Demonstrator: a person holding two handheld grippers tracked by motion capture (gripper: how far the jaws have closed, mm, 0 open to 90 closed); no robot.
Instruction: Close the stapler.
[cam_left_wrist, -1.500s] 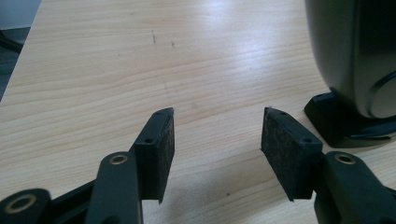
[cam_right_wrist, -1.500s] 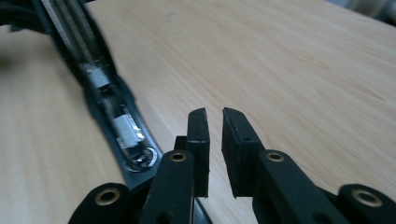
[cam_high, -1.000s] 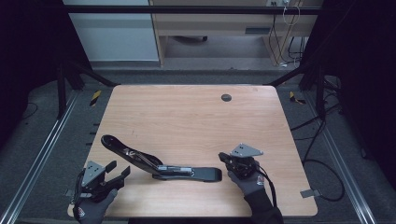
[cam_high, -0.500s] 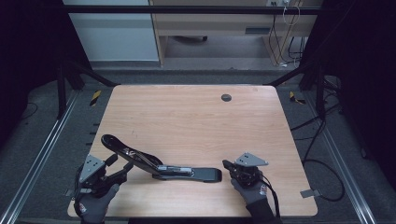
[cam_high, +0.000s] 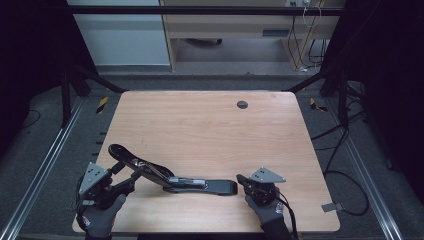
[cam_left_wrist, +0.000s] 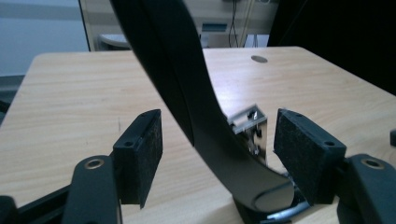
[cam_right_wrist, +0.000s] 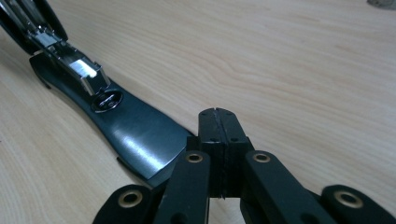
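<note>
Stapler lies swung open on table, top arm raised betw. L gripper pads, which have just been spreading, untouched. R gripper clenched on nothing, tips pressed on stapler base end.

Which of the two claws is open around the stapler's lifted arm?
The left claw: its pads stand apart beside the stapler's raised arm. The right claw is shut, at the base's end.

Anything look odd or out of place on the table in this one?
Only the black stapler: it lies swung wide open near the table's front edge, its top arm raised toward the open left gripper. Nothing looks spilled or broken.
</note>
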